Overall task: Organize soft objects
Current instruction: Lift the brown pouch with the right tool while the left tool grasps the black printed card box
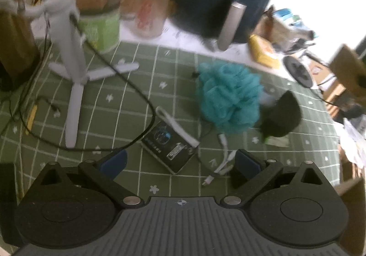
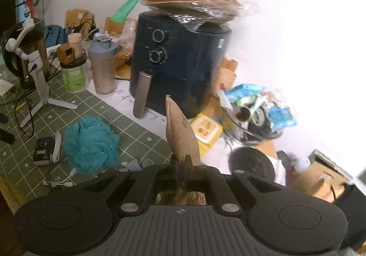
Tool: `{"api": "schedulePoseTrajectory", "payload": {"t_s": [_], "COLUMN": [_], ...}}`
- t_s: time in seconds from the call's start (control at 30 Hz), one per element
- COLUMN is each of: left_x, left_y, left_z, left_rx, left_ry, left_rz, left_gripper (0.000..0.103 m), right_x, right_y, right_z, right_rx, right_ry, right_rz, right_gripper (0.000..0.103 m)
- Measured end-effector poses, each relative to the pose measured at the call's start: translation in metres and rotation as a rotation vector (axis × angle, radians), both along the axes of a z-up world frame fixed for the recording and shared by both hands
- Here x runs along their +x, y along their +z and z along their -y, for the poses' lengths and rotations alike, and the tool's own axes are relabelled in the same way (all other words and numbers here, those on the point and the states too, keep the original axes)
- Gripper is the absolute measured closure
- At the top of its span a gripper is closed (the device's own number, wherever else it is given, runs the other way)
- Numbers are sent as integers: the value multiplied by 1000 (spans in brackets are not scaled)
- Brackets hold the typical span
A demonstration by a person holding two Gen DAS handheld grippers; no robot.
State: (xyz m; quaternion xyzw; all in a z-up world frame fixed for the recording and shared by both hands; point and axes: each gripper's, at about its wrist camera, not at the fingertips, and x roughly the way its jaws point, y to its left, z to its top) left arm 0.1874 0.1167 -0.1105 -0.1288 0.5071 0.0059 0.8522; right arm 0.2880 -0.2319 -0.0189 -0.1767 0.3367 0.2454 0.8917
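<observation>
The right gripper (image 2: pixel 182 172) is clamped tight on a brown burlap pouch (image 2: pixel 180 132), pinching its lower end so that its long axis stands up and away from the jaws, tip toward the air fryer (image 2: pixel 183 61). The left gripper (image 1: pixel 180 162) has its jaws spread wide with nothing between them, angled down at the green checked cloth (image 1: pixel 137 68).

Just ahead of the left gripper lie one small dark box (image 1: pixel 168 144) and a white cable (image 1: pixel 219 164). Beyond these, up and to the right in the left wrist view, sits the teal bath puff (image 1: pixel 228 98), a rounded ball with no clear long axis, touching a black soft thing (image 1: pixel 282 118) on its right side; what that is I cannot tell.

My judgement is that the empty left gripper is the nearer and freer one for the puff, and must travel forward and rightward past the box.

Count: one pouch, one puff, one black soft thing, one box, one white tripod (image 1: pixel 73 86), one air fryer.
</observation>
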Motion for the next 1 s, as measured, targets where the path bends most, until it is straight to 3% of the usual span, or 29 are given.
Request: {"api": "schedulePoseTrajectory", "payload": {"t_s": [0.17,0.43,0.63,0.77,1.0], "left_x": [15,32,44,40,27], "left_y": [-32,-65,-85,-85,-79], "left_z": [-2,-4,4,5,2], "left_rx": [8,-24,40,29,55], "left_ry": [56,118,119,127,116], "left_rz": [-67,-93,-120,-107,-115], "left_gripper": [0,2,15,32,42], "right_x": [-19,-51,-67,-76,-88], "right_y": [-4,-13,-17,-19,-25], "right_z": [18,39,50,55,59], "right_rx": [20,59,85,88,106], "right_ry": [-59,-140,-190,-205,-219], "right_rz": [-30,-78,-104,-115,-146], "right_gripper": [96,96,96,96,96]}}
